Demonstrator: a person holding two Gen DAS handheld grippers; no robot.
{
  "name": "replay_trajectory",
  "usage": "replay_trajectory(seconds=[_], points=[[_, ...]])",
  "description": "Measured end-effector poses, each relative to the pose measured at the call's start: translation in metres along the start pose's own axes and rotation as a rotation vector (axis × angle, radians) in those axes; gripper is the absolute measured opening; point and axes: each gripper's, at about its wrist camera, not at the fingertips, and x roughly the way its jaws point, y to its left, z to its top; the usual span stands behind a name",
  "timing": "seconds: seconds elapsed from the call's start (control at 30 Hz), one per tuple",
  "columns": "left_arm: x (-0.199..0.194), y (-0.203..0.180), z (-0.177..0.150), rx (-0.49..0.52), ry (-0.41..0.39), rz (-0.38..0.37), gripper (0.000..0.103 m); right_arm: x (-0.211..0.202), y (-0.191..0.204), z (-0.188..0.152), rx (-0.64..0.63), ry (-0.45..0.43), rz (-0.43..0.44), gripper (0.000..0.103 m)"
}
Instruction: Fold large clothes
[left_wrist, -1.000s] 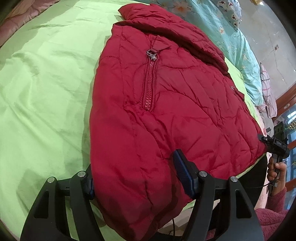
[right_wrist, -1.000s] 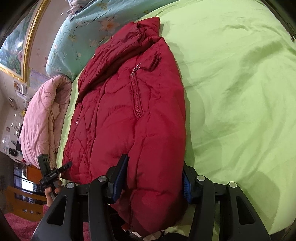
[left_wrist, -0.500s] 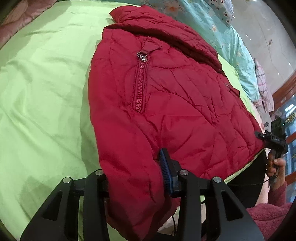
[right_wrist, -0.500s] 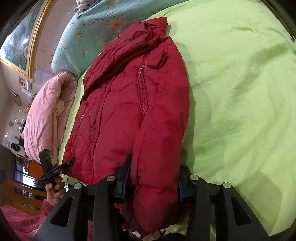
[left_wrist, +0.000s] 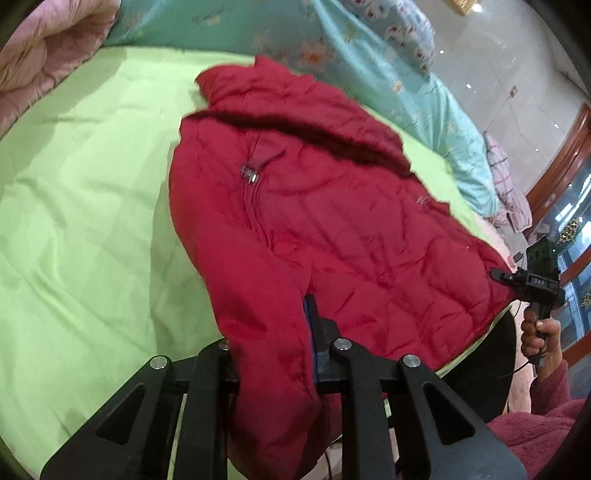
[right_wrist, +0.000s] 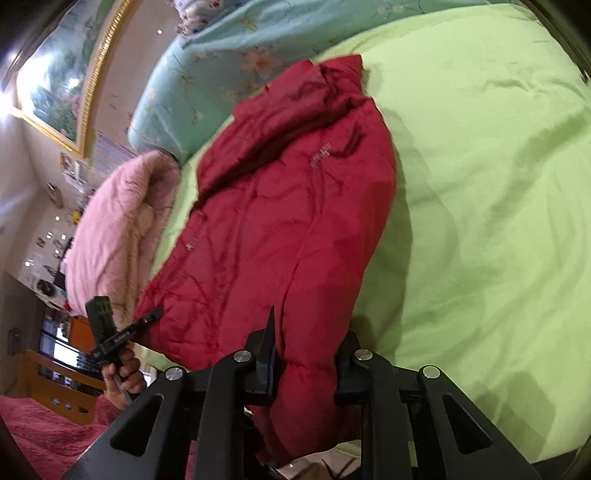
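Note:
A red quilted jacket (left_wrist: 295, 221) lies zip-up on a light green bed sheet (left_wrist: 81, 221), its collar towards the pillows. My left gripper (left_wrist: 273, 354) holds one near hem corner; its jaws are closing and the pads press on the bunched red fabric. In the right wrist view the same jacket (right_wrist: 280, 229) runs up the frame, and my right gripper (right_wrist: 306, 365) grips the other near hem corner, jaws also closing, fabric squeezed between the pads. Each view shows the other gripper at the jacket's far hem corner, held by a hand: right gripper (left_wrist: 532, 284), left gripper (right_wrist: 114, 332).
A teal flowered quilt (left_wrist: 369, 55) lies along the head of the bed. A pink folded duvet (right_wrist: 118, 229) sits beside the jacket. The green sheet (right_wrist: 480, 184) spreads wide on the other side. A person's fuzzy pink sleeve (left_wrist: 546, 424) and wooden furniture (right_wrist: 48, 384) stand at the bed's edge.
Both grippers' jaws have narrowed from wide apart onto the jacket's hem corners. The left gripper has risen, lifting its corner, and the pictures now blur.

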Motion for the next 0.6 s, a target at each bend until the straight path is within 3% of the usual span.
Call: replay_trajectory(seconds=[0.17,0.33,0.6], points=[[-0.01,-0.004,0.016,0.004,-0.066,-0.013,0.014,-0.01,0.008,0.009,0.001,-0.07,0.062,0.019],[-0.019,-0.005,0.039,-0.007,-0.14,-0.024,0.014,-0.014,0.023,0.029,-0.052,-0.137,0.067,0.019],[-0.025,-0.011,0.096,-0.016,-0.254,-0.033,0.014,-0.021,0.04,0.082,-0.095,-0.256,0.104,0.018]])
